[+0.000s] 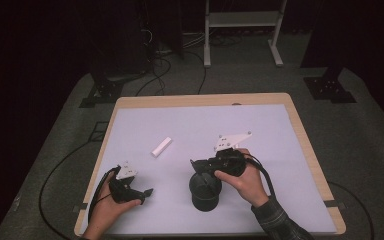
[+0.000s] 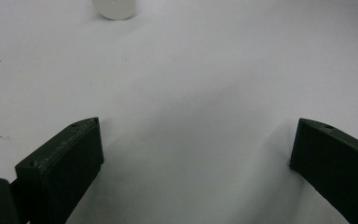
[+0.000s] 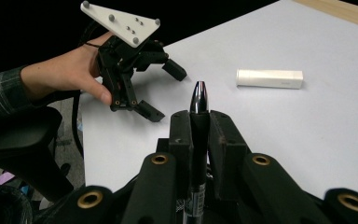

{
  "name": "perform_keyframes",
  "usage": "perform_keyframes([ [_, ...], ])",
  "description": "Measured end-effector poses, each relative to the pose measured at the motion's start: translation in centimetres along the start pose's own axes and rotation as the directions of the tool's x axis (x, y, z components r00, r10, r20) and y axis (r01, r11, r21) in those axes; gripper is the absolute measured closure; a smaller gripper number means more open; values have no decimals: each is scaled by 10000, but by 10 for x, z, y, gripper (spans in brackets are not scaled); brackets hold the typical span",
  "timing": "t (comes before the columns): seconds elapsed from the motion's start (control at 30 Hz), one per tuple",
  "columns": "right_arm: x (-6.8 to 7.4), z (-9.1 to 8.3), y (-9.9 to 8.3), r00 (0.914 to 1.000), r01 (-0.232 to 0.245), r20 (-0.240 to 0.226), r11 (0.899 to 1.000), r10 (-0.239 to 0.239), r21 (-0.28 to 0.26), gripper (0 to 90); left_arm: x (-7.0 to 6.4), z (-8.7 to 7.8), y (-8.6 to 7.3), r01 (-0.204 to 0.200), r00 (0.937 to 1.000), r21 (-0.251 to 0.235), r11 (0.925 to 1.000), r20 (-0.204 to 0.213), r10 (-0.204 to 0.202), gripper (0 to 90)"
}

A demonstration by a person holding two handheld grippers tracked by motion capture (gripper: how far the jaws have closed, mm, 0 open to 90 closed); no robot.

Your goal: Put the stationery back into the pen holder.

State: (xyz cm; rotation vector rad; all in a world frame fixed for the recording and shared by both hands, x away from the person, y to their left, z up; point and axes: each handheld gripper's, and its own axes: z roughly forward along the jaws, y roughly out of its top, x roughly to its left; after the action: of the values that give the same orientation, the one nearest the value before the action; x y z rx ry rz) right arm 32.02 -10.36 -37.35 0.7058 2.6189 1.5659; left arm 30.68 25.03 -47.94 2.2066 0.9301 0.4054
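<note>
High view: your right gripper (image 1: 200,167) hangs over the black cup (image 1: 205,191). Its mate, the white cap (image 1: 161,146), lies at ten o'clock.

Left gripper view: your left gripper (image 2: 193,163) stands spread, empty, ready to fetch.

Right gripper view: jaws pinch the pen (image 3: 198,135) upright for capping.

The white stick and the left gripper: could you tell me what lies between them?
Nothing: in the high view, bare table separates the white stick from the open left gripper.
</note>
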Motion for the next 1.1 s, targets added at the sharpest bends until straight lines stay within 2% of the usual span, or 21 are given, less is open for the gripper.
perform_keyframes([
  [0.7,1,3,-14,9998,-73,-168,9985,82,537,794,0,0,0,2,10000,-15,10000,-5,-2,16],
  [1.1,2,5,-15,9993,45,-371,9973,-18,726,789,0,0,0,0,10000,-21,10000,-8,0,16],
])
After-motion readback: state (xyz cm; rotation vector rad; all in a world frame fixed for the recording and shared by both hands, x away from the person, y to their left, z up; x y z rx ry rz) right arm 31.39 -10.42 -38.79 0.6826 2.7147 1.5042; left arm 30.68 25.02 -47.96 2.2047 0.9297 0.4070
